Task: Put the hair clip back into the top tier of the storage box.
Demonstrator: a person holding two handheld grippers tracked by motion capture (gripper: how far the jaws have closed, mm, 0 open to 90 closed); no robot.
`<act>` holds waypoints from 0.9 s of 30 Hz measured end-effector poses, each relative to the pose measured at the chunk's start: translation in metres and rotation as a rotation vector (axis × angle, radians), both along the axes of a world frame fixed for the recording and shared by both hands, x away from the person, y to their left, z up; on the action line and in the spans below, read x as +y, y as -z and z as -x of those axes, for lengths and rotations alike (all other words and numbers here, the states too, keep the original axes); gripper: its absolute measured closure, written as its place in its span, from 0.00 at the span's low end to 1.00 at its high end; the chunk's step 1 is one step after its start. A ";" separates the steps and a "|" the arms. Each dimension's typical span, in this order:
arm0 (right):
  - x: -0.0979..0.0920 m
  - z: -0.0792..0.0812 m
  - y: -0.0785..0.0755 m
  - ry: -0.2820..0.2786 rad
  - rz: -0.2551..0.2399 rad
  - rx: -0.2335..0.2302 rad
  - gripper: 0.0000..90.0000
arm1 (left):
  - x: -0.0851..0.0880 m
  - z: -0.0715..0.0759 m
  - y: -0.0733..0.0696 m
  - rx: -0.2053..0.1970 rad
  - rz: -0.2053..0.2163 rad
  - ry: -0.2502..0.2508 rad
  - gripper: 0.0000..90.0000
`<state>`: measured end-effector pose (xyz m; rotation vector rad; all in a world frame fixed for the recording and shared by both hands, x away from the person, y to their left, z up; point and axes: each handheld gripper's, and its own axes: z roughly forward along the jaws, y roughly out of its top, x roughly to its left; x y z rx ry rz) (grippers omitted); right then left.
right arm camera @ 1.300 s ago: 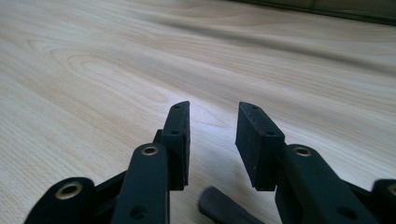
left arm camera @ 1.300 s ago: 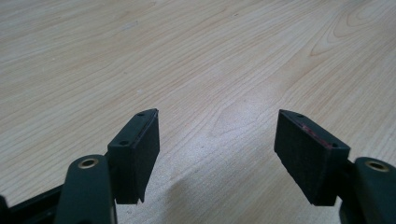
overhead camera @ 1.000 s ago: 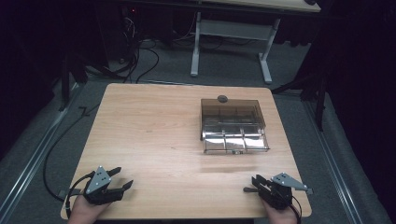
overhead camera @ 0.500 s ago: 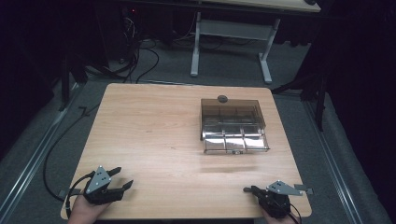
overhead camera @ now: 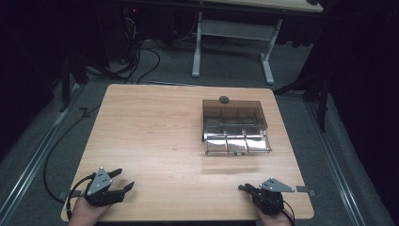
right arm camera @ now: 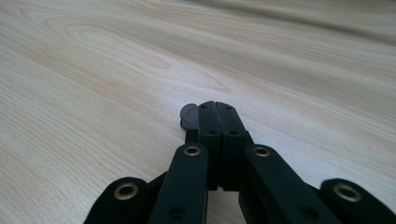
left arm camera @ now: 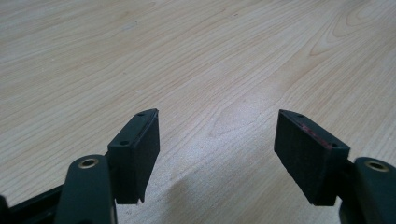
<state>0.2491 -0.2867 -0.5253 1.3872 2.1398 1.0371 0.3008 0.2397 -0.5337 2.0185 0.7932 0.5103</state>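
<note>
left gripper (overhead camera: 123, 180): jaws spread, empty, well left of the compartment box (overhead camera: 235, 125) | box: table's (overhead camera: 155, 132) far right | right gripper (overhead camera: 245, 188): near box, jaws pressed together, possibly pinching a small dark piece (right arm camera: 189, 116) | risk: loose pinch drops it

Dim room, dark all around. Grey carpet floor (overhead camera: 160, 66) under a light wooden table (overhead camera: 155, 136). Black cables (overhead camera: 136, 56) trailing across the carpet at far left. Beyond, a white-legged desk (overhead camera: 235, 42).
</note>
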 end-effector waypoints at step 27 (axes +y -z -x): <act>-0.004 -0.004 0.000 0.039 0.011 0.022 0.98 | 0.000 0.000 0.000 -0.003 0.001 -0.005 0.35</act>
